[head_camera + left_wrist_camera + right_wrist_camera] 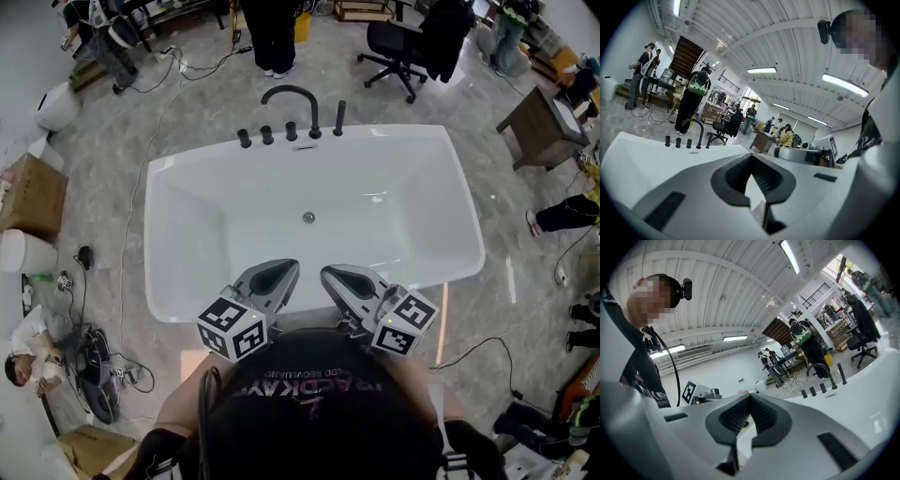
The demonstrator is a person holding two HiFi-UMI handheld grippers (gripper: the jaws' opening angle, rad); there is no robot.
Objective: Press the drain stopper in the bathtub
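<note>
The white bathtub (441,150) lies crosswise below me, and the small round metal drain stopper (308,217) sits in the middle of its floor. Both grippers hover side by side over the near rim, well short of the stopper. The left gripper (278,272) is shut with nothing in it, and so is the right gripper (336,277). In the left gripper view the left gripper (751,157) points across the tub's far rim (651,140). The right gripper view has the right gripper (749,396) tilted up toward the ceiling. Neither gripper view shows the stopper.
A black arched faucet (292,94) and black knobs (267,135) stand on the tub's far rim. Around the tub are an office chair (403,47), a wooden desk (544,122), cardboard boxes (33,192), floor cables (94,375) and several people.
</note>
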